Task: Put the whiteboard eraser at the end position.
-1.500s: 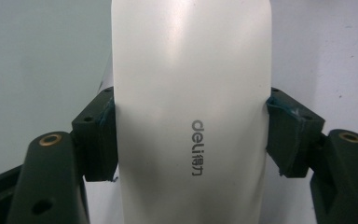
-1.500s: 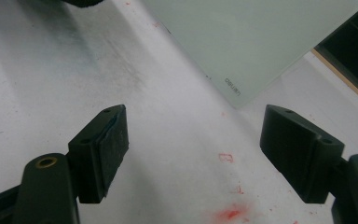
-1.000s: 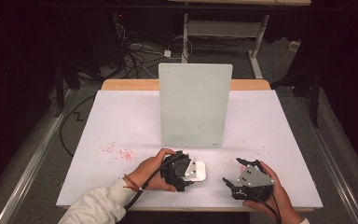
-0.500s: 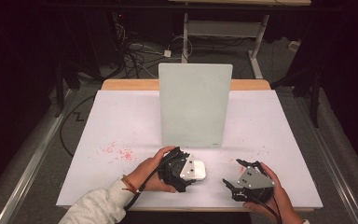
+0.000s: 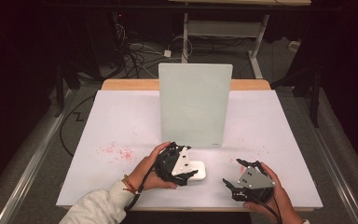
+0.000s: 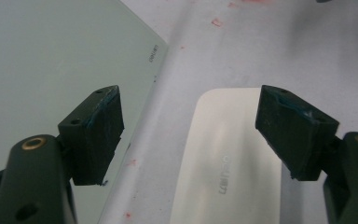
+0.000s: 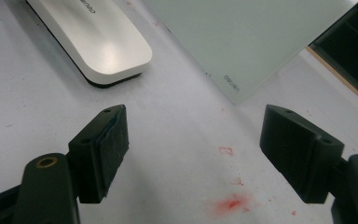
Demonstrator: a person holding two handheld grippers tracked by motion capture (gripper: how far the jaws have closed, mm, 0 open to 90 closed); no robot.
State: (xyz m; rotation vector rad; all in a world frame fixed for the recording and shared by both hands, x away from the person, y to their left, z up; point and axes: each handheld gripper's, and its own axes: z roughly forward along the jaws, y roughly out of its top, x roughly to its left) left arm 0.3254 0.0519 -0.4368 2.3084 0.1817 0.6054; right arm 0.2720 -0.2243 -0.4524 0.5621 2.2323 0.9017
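The high view shows the whole table (image 5: 121,121), w/ a pale green board (image 5: 195,105) standing up near the middle. The eraser (image 5: 196,170), a small white block, lies flat on the table at about 6 o'clock from the board, just beside its bottom edge. The left gripper (image 5: 186,164) is right over the eraser's 9 o'clock end. The left hand (image 5: 147,168) wraps round it from 9 o'clock, and a pale sleeve (image 5: 93,210) comes in from the bottom. The right gripper (image 5: 235,179) sits at about 3 o'clock from the eraser, apart from it, low by the table's near edge. The right hand (image 5: 272,198) holds it from behind, jaws pointing to about 10 o'clock.

The left gripper view gets v. close. The eraser (image 6: 228,158) lies between the two black jaws and a bit under them. Its top is shiny, w/ small grey letters on it. The jaws stand wide apart, one on each side, and neither one touches the eraser. The board (image 6: 51,60) is at 10 o'clock here. Small red marks (image 6: 216,22) dot the table.

The right gripper view shows the eraser's (image 7: 93,35) dark bottom edge, at 11 o'clock. The board's (image 7: 251,37) corner, w/ tiny letters, is at 1 o'clock. A red smudge (image 7: 230,204) sits on the table btw the jaws. These jaws are wide apart too, holding nothing.
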